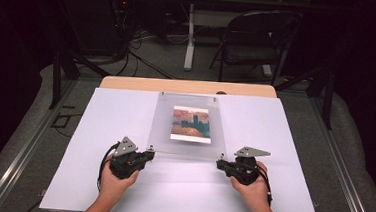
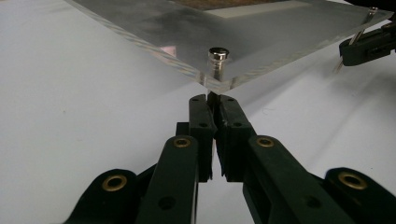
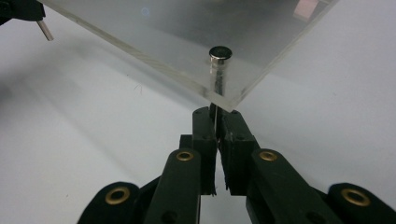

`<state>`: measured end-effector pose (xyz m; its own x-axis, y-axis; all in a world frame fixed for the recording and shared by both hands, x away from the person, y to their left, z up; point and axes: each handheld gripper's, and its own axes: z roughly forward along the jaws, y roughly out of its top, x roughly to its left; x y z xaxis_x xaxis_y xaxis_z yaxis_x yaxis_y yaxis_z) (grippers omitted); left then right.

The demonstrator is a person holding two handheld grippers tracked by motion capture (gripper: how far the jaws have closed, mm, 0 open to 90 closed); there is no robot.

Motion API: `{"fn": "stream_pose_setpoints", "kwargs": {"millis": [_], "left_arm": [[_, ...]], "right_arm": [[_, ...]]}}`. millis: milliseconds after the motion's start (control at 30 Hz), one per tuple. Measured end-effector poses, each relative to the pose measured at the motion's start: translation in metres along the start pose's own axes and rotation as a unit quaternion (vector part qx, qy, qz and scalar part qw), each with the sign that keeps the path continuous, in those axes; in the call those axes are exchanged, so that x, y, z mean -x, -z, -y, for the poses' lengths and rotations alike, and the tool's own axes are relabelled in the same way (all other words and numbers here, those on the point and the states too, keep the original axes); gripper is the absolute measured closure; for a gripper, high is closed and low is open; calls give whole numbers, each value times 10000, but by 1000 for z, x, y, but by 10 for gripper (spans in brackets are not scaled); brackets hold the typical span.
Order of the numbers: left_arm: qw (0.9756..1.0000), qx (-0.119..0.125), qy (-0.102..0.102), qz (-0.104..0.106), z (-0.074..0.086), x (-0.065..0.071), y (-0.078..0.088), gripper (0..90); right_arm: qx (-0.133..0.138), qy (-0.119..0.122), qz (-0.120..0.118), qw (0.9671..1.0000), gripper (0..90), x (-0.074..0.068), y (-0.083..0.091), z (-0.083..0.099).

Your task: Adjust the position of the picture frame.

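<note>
— So, where's the frame?

— Clear acrylic frame (image 1: pixel 187 126) lies near the middle of the white sheet (image 1: pixel 99 130) on the table, a small landscape picture (image 1: pixel 191 124) sandwiched inside. Your two grippers sit at its near corners, one each side.

— Left side first.

— Your left gripper (image 2: pixel 214 100) has its jaws pinched tight on a thin metal pin (image 2: pixel 213 97) that drops from the near left corner of the frame. Above it, the round silver cap (image 2: pixel 218 54) sits on top of the acrylic. From above, that gripper (image 1: pixel 148 154) points right and far, towards the corner.

— And the right?

— Same story. Your right gripper (image 3: pixel 215 114) is closed narrow on the pin (image 3: pixel 215 116) under the near right corner, its cap (image 3: pixel 220 52) on the top face. From above, the gripper (image 1: pixel 220 163) points left.

— Is the frame flat?

— Can't tell from above. In both gripper views the near corner stands clear of the sheet, with a shadow beneath.
</note>
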<state>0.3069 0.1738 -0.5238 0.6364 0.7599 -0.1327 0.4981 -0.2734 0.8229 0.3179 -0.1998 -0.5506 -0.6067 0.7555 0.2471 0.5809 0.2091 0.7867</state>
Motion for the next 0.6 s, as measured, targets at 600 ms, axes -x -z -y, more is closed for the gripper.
{"fn": "stream_pose_setpoints", "kwargs": {"millis": [600], "left_arm": [[9997, -99, 235, -61, 1, -17, -18, 855]], "right_arm": [[59, -57, 106, 9999, 857, 5, -15, -9]]}}
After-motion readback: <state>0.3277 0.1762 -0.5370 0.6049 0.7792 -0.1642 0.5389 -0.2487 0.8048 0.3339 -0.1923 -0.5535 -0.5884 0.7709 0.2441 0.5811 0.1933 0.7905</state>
